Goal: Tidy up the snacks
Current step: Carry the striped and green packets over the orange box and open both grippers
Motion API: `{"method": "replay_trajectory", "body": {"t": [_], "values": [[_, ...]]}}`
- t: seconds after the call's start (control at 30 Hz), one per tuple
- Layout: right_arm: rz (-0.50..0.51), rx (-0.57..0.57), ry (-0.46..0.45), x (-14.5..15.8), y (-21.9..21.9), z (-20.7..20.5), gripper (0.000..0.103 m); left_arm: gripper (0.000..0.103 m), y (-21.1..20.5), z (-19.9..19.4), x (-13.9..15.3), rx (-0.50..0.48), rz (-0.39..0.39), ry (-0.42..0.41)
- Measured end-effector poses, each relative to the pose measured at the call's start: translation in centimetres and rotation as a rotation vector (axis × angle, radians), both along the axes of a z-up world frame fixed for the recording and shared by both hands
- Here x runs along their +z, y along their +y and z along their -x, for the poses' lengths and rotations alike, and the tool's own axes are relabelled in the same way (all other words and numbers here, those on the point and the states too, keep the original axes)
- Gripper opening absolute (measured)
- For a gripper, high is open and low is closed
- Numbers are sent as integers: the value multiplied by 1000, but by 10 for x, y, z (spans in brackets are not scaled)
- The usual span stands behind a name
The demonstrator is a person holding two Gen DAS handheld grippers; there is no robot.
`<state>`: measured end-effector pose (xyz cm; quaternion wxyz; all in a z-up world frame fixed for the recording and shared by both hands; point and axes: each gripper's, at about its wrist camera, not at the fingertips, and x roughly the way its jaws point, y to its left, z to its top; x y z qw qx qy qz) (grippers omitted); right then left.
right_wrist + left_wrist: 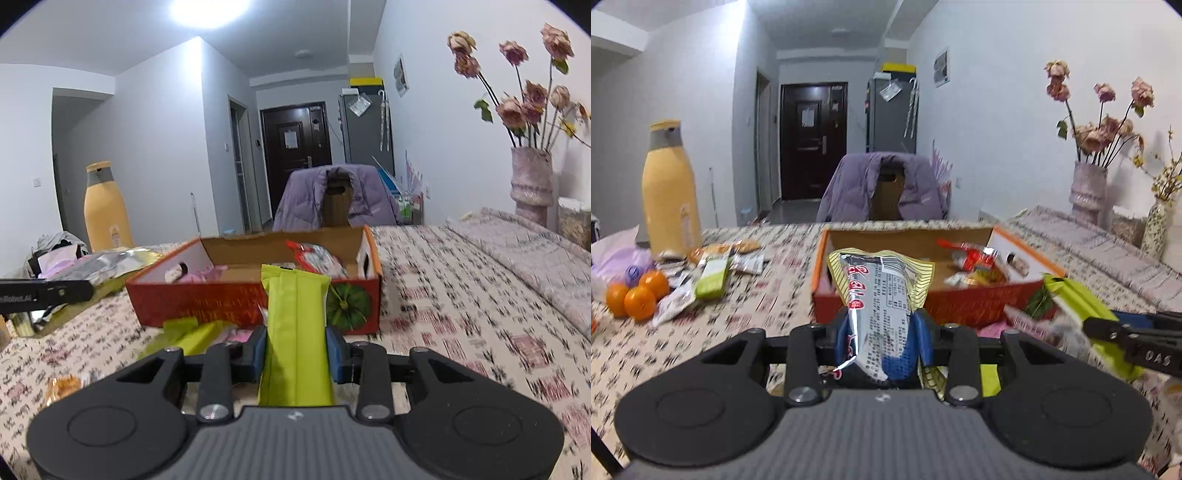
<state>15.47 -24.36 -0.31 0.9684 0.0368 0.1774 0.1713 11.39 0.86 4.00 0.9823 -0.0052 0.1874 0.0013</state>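
My left gripper [882, 332] is shut on a silver and yellow snack packet [879, 291] that stands up between its blue pads, just in front of the open orange cardboard box [964, 301]. My right gripper [295, 347] is shut on a lime green snack packet [295, 332], held upright before the same box [207, 301]. Inside the box lie a red wrapped snack [975, 258] and other small packets. Each gripper shows at the edge of the other's view: the right one [1123, 332] with its green packet [1071, 291], the left one [48, 291] with its silver packet [99, 264].
Loose snack packets [713, 273] and three oranges [637, 295] lie at the left by a tall yellow bottle [670, 188]. More green and pink packets [199, 334] lie before the box. A vase of dried roses [532, 184] stands at the right. A chair with a purple jacket [882, 188] faces the table.
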Motion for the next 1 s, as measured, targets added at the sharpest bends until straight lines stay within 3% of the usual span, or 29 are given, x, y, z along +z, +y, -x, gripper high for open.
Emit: {"method": "replay_trajectory", "body": {"t": [0.4,0.63,1.0], "values": [[4,20,-115,45,33,-49,32,37,-8,-59,31,8,65,-73],[19,32,-155,65,55,-91,32,37,-4,-100,41,31,86,-69],[49,19,-81,46,81,-159,32,37,3,-162,20,91,117,-21]]}}
